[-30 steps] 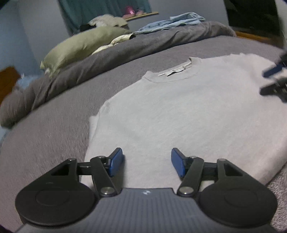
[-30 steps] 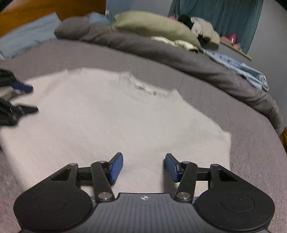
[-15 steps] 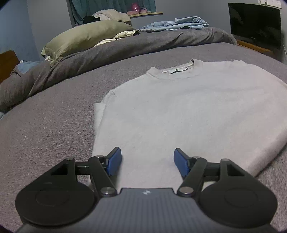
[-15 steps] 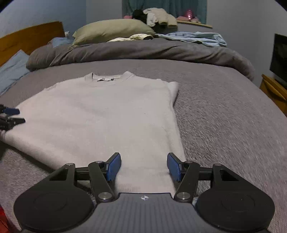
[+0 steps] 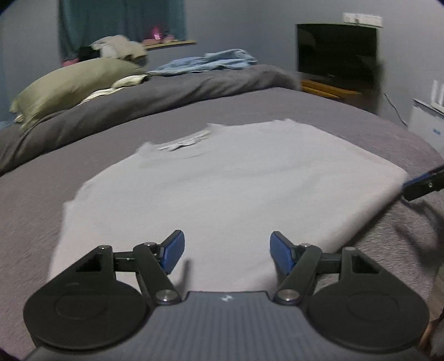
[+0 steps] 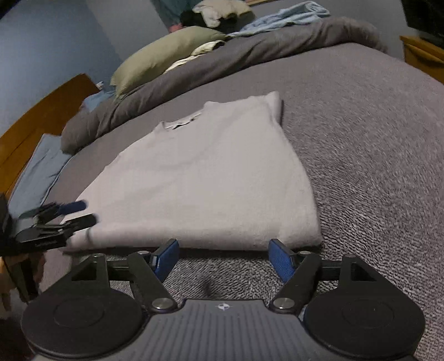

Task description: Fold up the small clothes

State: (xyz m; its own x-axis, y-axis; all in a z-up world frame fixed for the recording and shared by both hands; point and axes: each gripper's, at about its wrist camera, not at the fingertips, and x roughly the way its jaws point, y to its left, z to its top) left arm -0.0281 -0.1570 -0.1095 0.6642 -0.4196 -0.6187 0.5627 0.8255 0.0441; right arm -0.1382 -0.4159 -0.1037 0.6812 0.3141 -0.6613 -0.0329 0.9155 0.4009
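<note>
We see no containers here, only a bed [image 5: 69,227] covered in a grey textured blanket. A pale grey sweater [image 5: 222,194] lies flat on it, sleeves folded in so it forms a rough rectangle, neckline and label toward the far side. In the right wrist view the same sweater [image 6: 208,180] runs away from us, its hem nearest the camera.

Behind the sweater, a rolled dark grey duvet [image 5: 138,97] stretches across the bed. An olive green pillow [image 5: 72,80] rests on it, with light blue clothing [image 5: 211,62] crumpled beside it. Farther back are a teal curtain [image 5: 122,22], a dark television [image 5: 337,52] against the grey wall, and, in the right wrist view, a wooden headboard [image 6: 41,113] with a blue pillow [image 6: 41,177] in front of it.

Our left tool [image 5: 227,248] hovers over the near edge of the sweater with its blue pads spread wide, holding nothing. Our right tool [image 6: 223,257] sits just short of the hem, above the blanket, pads also wide apart and empty. Each tool shows at the edge of the other's view, near opposite lower corners of the sweater; whether either touches the fabric we cannot tell.
</note>
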